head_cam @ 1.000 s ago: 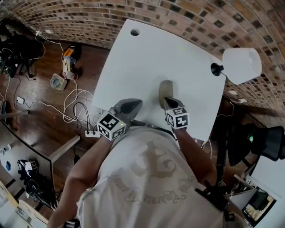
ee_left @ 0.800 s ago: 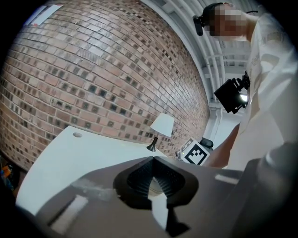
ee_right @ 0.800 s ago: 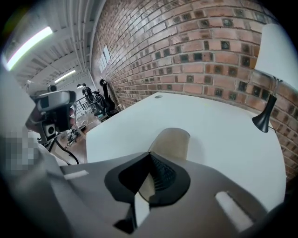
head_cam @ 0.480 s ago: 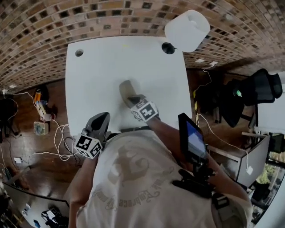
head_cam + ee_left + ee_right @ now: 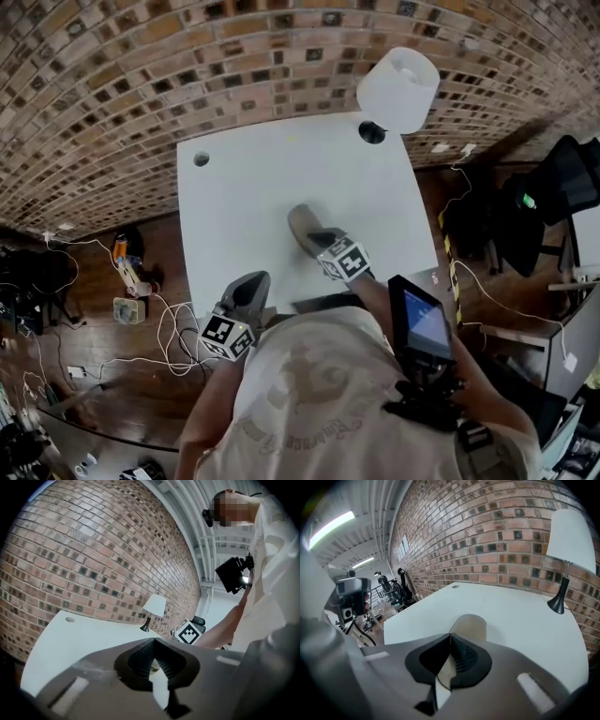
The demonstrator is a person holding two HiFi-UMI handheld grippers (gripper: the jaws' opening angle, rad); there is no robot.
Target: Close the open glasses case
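Note:
A tan glasses case (image 5: 302, 223) lies near the middle of the white table (image 5: 244, 192), and its lid looks down. My right gripper (image 5: 317, 236) is shut, with its tips right over the case's near end; whether they touch it is unclear. In the right gripper view the case (image 5: 469, 622) shows just beyond the closed jaws of the right gripper (image 5: 450, 634), with nothing between them. My left gripper (image 5: 255, 281) hovers at the table's front-left edge, apart from the case. In the left gripper view the left gripper (image 5: 153, 640) is shut and empty.
A lamp with a white shade (image 5: 397, 89) and black base (image 5: 371, 132) stands at the table's far right corner. A cable hole (image 5: 201, 159) sits at the far left. A brick wall runs behind the table. Cables (image 5: 164, 323) lie on the floor at left, and an office chair (image 5: 539, 202) stands at right.
The head view has swung, so the table sits differently in the picture. Both grippers keep about the same places relative to the case and stay shut.

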